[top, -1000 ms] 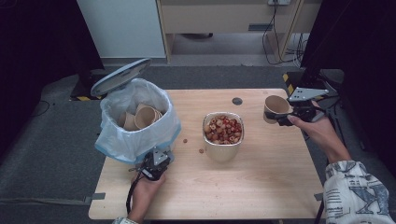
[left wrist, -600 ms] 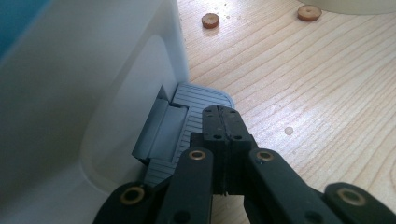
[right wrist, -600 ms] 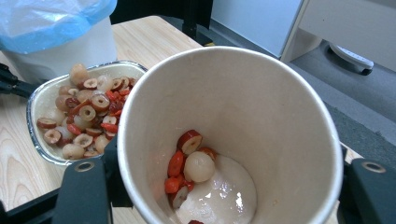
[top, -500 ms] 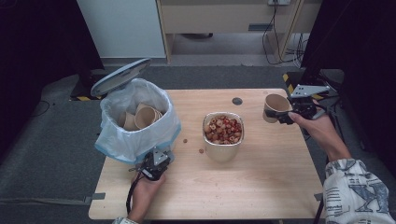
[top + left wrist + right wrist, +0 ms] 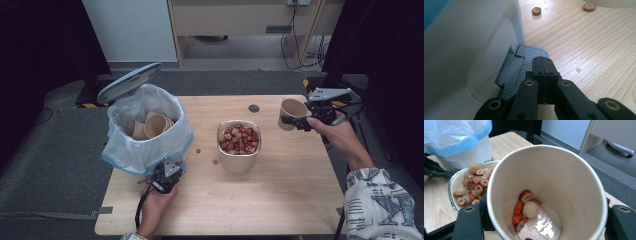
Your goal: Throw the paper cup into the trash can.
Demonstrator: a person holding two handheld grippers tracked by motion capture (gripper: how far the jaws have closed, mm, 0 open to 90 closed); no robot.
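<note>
1. Two grippers in my hands: my right gripper is clamped on a paper cup held tilted above the desk's right edge, red slices and syrup inside
2. My left gripper, jaws pressed together, rests on the bin's grey pedal near the desk's left front corner
3. Between them stands a full metal bowl

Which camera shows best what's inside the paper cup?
The right gripper view: it looks straight into the paper cup, showing red slices and a pale round piece at the bottom. The high view shows the cup small, its inside unclear, held by the right gripper.
</note>
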